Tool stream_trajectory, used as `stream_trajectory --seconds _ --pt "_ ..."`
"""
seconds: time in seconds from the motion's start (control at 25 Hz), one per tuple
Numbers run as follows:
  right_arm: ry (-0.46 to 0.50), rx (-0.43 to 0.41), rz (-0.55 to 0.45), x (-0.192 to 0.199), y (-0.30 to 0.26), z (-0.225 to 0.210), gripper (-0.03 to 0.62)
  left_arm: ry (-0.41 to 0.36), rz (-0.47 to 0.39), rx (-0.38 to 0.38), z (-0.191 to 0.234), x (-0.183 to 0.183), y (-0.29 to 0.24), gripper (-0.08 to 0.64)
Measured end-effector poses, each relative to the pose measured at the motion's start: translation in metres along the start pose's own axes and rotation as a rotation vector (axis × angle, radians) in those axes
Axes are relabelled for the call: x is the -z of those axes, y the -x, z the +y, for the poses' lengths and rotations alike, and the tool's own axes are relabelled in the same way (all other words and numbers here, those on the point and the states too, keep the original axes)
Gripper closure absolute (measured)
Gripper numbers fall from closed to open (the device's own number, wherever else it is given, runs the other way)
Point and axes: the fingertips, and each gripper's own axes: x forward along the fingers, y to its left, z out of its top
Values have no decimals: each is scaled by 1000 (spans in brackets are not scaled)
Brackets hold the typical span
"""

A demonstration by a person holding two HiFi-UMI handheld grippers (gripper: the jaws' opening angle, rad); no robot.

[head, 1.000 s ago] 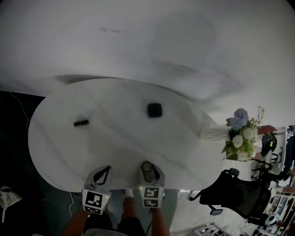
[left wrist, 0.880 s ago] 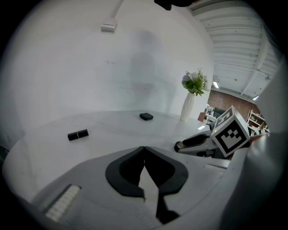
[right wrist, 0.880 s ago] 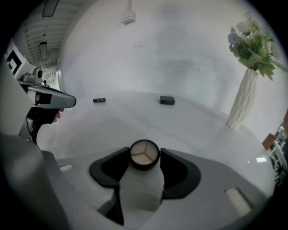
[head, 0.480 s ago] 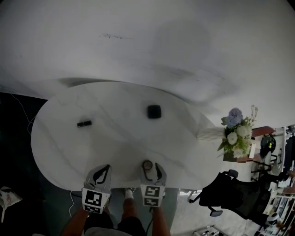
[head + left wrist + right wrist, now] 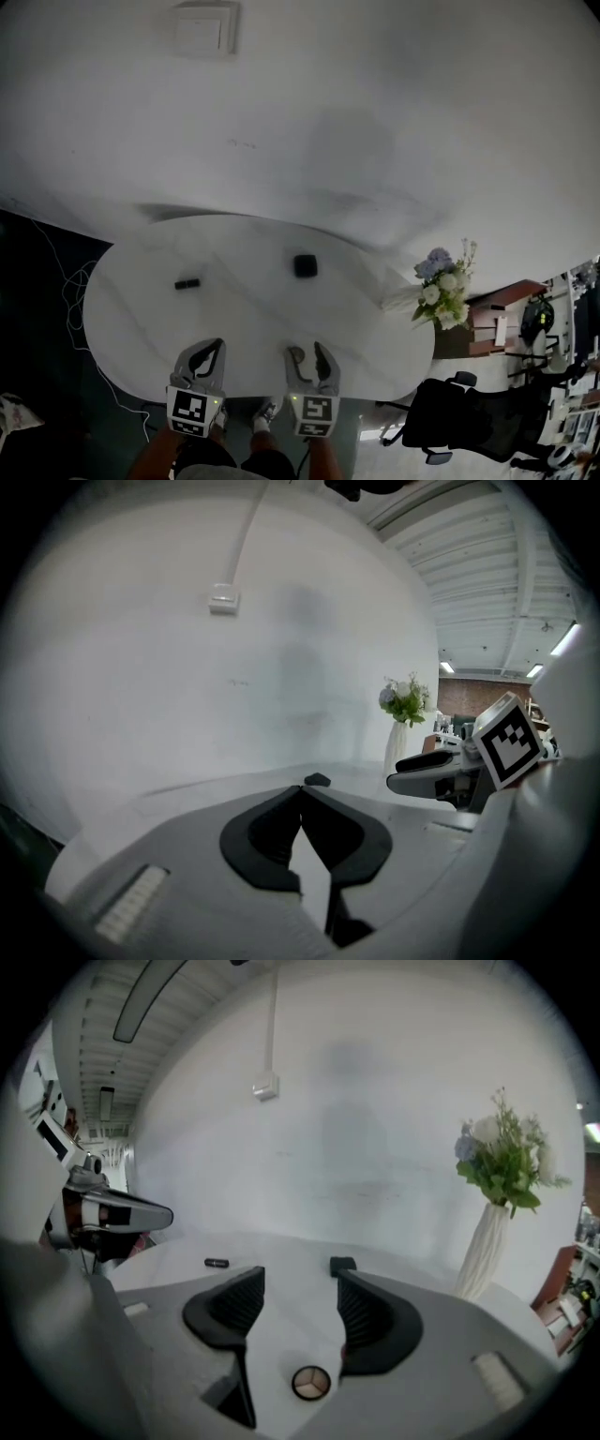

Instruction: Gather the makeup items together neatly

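On the white oval table [image 5: 141,314] lie a small black tube [image 5: 187,282] at the left and a black square compact [image 5: 305,265] in the middle. Both show far ahead in the right gripper view, the tube [image 5: 217,1263] and the compact [image 5: 342,1265]. A round palette [image 5: 310,1383] with tan shades lies on the table under the gap of my right gripper [image 5: 300,1274]. That gripper is open, its jaws have just been closing slightly, and the pads do not touch the palette. My left gripper [image 5: 301,787] is shut and empty, over the near table edge [image 5: 212,347].
A white vase of flowers [image 5: 439,286] stands at the table's right end, also in the right gripper view [image 5: 502,1194]. A black office chair [image 5: 459,403] is on the floor to the right. A white wall with a small box [image 5: 204,26] is behind the table.
Both grippers have lifted off the table near its front edge. The head view has pulled back and tilted up, so the table looks smaller. The round palette stays on the table.
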Motion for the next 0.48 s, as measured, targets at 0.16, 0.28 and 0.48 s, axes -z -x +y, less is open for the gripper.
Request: stream_trajectory --seconds 0.16,0.28,0.48 --pt "13 -15 -90 -46 15 14 393 -25 -73 -30 10 -39 17 549" --pt "43 -11 -150 -77 25 24 471 -42 -118 -63 21 -64 30 549" --pt "87 -35 -227 -119 28 42 541 -49 -176 -126 46 -92 48 549"
